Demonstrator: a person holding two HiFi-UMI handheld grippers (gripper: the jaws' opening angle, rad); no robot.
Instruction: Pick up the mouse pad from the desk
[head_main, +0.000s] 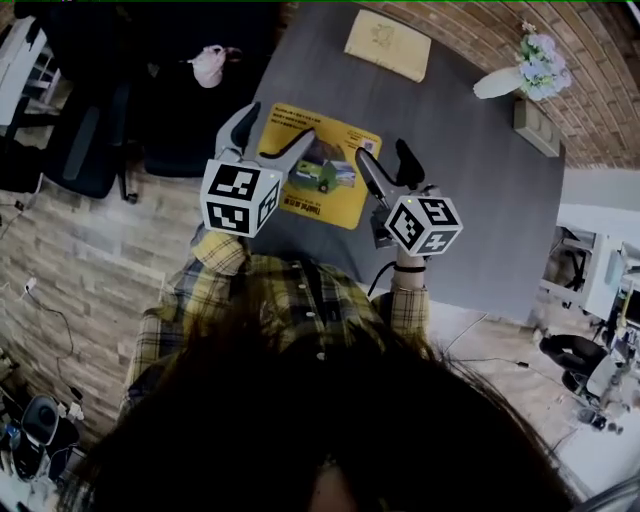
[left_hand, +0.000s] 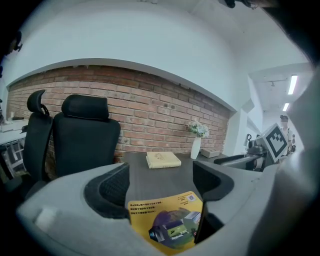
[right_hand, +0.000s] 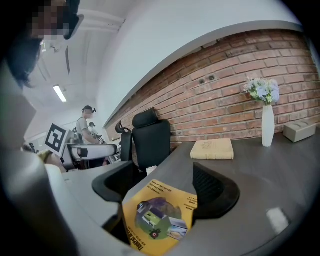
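The yellow mouse pad (head_main: 325, 172) lies flat by the left edge of the dark tabletop (head_main: 470, 190). Its long side runs left to right, slightly skewed. The left gripper (head_main: 278, 125) hangs over its left end, jaws wide apart. The right gripper (head_main: 383, 155) is at the right edge, jaws apart too, nothing clamped.

Under my left gripper (head_main: 278, 125) the mouse pad (head_main: 320, 170) looks smooth, its printed yellow face faintly shiny, lying on a matt dark-grey desk (head_main: 470, 200). The gripper's shell reads as matt grey plastic, and its black pads (left_hand: 112, 187) are finely ribbed and rubbery-looking. Beyond the jaws I see a rough red brick wall (left_hand: 150, 107), a matt cream book (right_hand: 212, 149), a smooth white vase (right_hand: 268, 125) and a chair (left_hand: 85, 142) in dull black upholstery.
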